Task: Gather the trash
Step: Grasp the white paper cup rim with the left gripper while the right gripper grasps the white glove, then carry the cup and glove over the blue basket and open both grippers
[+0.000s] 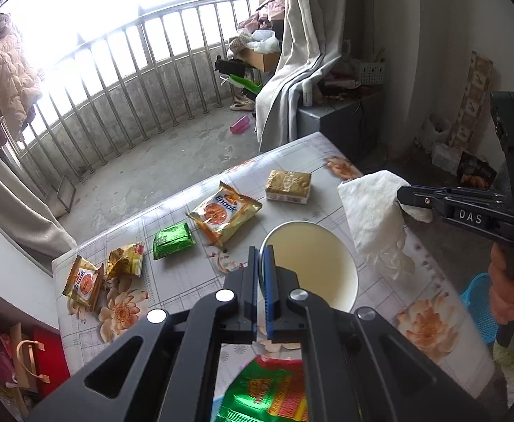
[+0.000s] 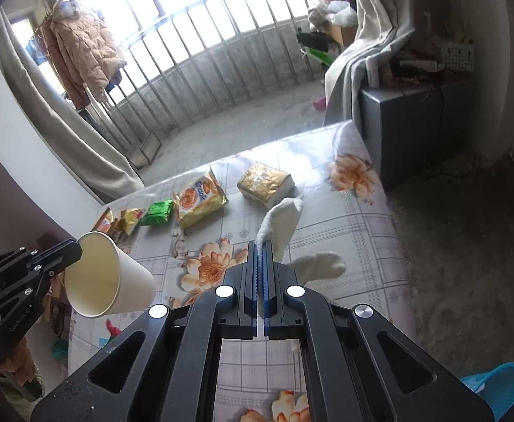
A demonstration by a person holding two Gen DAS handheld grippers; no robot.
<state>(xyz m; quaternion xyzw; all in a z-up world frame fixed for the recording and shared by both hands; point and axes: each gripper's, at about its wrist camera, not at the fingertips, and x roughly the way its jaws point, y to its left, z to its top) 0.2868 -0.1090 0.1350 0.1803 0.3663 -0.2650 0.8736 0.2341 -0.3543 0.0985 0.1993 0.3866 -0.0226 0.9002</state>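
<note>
Pinching the rim of a paper cup [image 1: 309,263], the left gripper [image 1: 264,281] has its jaws pressed together on one thin wall, and that is the weak point: the cup hangs off a single edge in the lower middle of the left wrist view, clear of the table [image 2: 355,218], so a quick swing could crease the rim or let it twist loose. The right gripper [image 2: 261,274] is likewise clamped shut on a crumpled white tissue [image 2: 285,221], which trails out above and to the right of the fingers in its own view; the loose tail could drag over the tabletop or tear if it snags. Both pieces of trash are lifted, and the likely place for them is the blue basket [image 2: 495,387] at the lower right corner of the right wrist view, below the table edge; carrying the cup there means crossing the other hand's path, so the two tools could knock together. Left on the flowered cloth, towards the upper left of the table, lie an orange biscuit packet [image 1: 223,214], a green foil packet [image 1: 173,240], a gold wrapped block [image 1: 287,186] and two torn gold wrappers [image 1: 125,260], well apart from both grippers. A green and red wrapper [image 1: 267,390] shows at the bottom of the left view beneath the tool.
</note>
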